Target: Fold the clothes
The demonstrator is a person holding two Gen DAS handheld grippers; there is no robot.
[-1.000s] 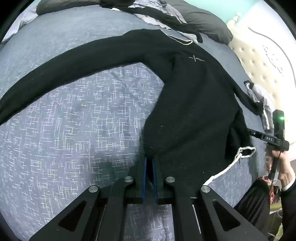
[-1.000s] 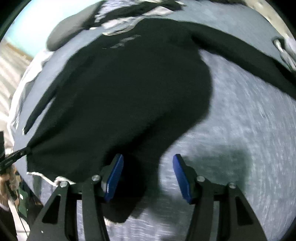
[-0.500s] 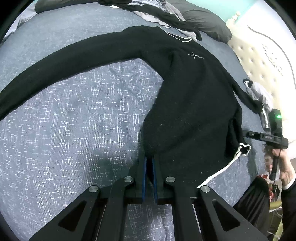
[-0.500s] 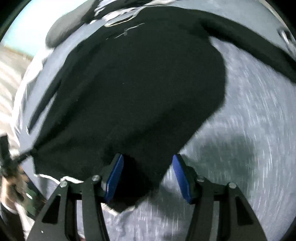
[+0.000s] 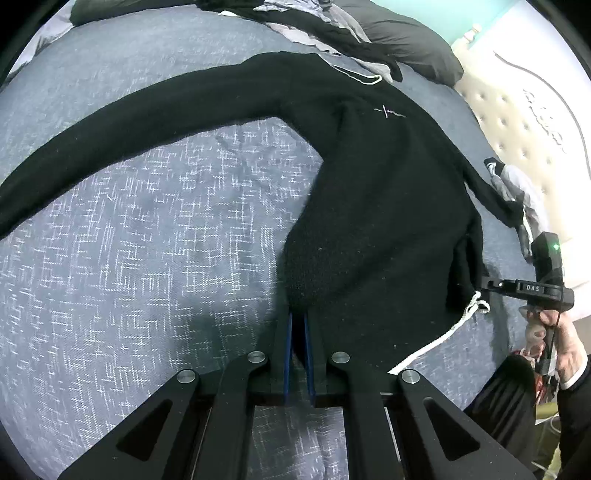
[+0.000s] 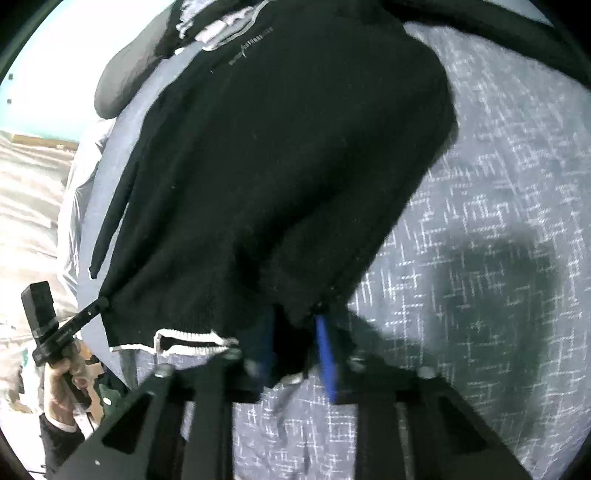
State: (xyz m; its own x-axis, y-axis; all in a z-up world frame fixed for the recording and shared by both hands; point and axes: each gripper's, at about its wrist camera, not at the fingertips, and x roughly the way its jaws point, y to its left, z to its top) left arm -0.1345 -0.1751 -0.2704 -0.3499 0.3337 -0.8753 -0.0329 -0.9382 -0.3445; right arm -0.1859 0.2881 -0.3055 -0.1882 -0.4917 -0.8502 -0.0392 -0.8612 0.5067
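A black sweater (image 5: pixel 388 206) lies spread on the bed, one long sleeve (image 5: pixel 129 122) stretched out to the left. My left gripper (image 5: pixel 298 317) is shut on the near left corner of its hem. At the right, my right gripper (image 5: pixel 482 288) meets the other hem corner by the white trim (image 5: pixel 443 336). In the right wrist view the sweater (image 6: pixel 277 166) fills the middle. There my right gripper (image 6: pixel 295 325) is closing, its blue pads pinching bunched black hem. At the left of that view my left gripper (image 6: pixel 101 304) holds its corner.
The grey patterned bedspread (image 5: pixel 147 240) lies under everything. A heap of dark and grey clothes (image 5: pixel 314 22) and a dark pillow (image 5: pixel 406 37) lie at the far end. A grey-white garment (image 5: pixel 517 192) lies by the tufted headboard (image 5: pixel 517 140). A hand (image 5: pixel 565 343) holds the right gripper.
The right gripper's jaws have narrowed from wide apart to pinching the hem, and it has rolled and moved in a little. The left gripper has stayed shut on its corner.
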